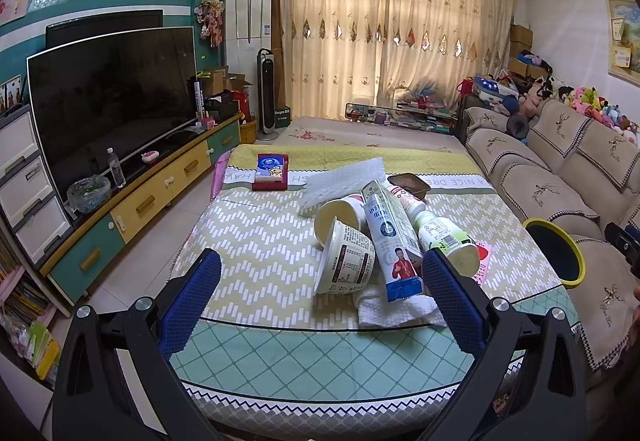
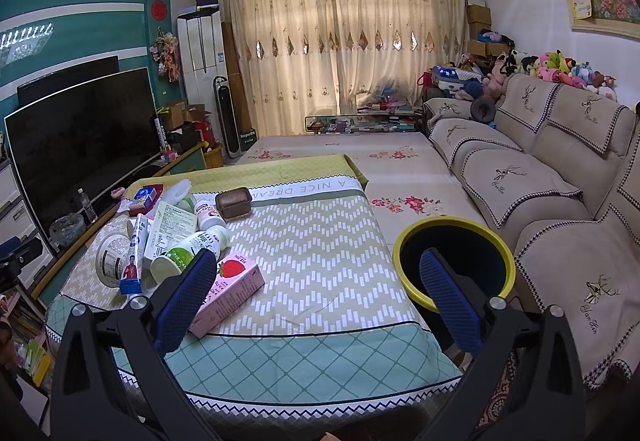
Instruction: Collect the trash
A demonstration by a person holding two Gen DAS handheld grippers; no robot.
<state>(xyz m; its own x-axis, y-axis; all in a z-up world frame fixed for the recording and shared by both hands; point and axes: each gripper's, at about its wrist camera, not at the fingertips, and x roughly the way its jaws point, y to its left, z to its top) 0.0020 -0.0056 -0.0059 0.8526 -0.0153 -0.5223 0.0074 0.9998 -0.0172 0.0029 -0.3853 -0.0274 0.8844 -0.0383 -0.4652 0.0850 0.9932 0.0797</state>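
Observation:
A pile of trash lies on the cloth-covered table [image 1: 256,241]: two white cups [image 1: 348,261], a tall milk carton [image 1: 394,241], a green-labelled bottle [image 1: 446,239], a white paper towel [image 1: 400,311], white foam wrap [image 1: 344,181] and a brown tray [image 1: 408,185]. A pink strawberry carton [image 2: 230,289] lies nearest the right gripper. A yellow-rimmed black bin [image 2: 454,265] stands right of the table, also in the left wrist view [image 1: 556,253]. My left gripper [image 1: 320,273] is open and empty, just short of the pile. My right gripper [image 2: 316,273] is open and empty above the table's near end.
A red and blue box [image 1: 272,171] lies at the table's far left. A TV [image 1: 112,97] on a low cabinet stands left. A beige sofa [image 2: 560,177] with plush toys runs along the right. A floral mat [image 2: 400,177] covers the floor beyond.

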